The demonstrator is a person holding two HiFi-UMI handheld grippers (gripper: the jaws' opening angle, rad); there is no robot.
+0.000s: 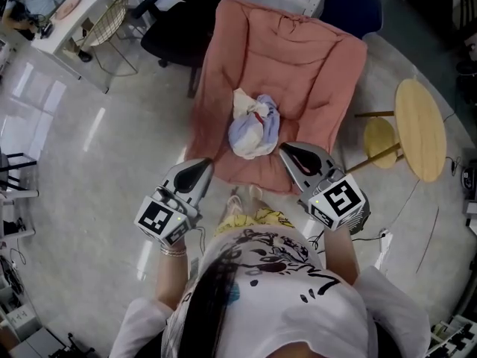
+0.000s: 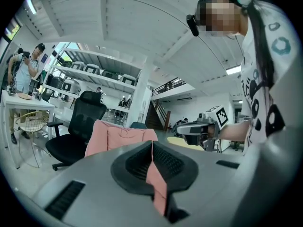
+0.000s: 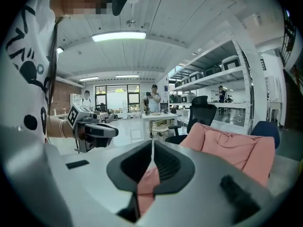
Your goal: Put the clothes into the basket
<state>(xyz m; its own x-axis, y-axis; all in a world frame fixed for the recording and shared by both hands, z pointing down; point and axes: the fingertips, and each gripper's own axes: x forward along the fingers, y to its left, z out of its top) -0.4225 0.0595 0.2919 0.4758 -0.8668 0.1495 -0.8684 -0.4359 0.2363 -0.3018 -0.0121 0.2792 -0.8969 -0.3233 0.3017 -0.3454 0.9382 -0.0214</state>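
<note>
Two grippers are held side by side above the near edge of one pink cushioned chair (image 1: 298,58), one in each hand, and each carries one marker cube. The left gripper (image 1: 203,164) has its jaws pressed together at the tips with nothing between them; the pink seen in the slit lower down is the chair beyond. The right gripper (image 1: 284,148) is likewise closed tight and empty, with the same pink showing behind its jaws.

The clothes (image 1: 253,125) lie as one crumpled bundle on the chair's seat; it is white and pale lavender with a spot of red. The bundle sits between the two grippers' tips and a little beyond them, touching neither.

To the right of the chair stand two round tops on wooden legs; one is a larger wooden side table (image 1: 419,129), and just beside it is a smaller yellow stool (image 1: 380,142). One black office chair (image 1: 175,36) stands behind the pink chair's left side, and one dark blue seat (image 1: 350,6) behind its right. Further left is one white table (image 1: 82,6); by it is one pale wire-frame piece (image 1: 110,17), and I cannot tell whether that is a basket or a seat.
</note>
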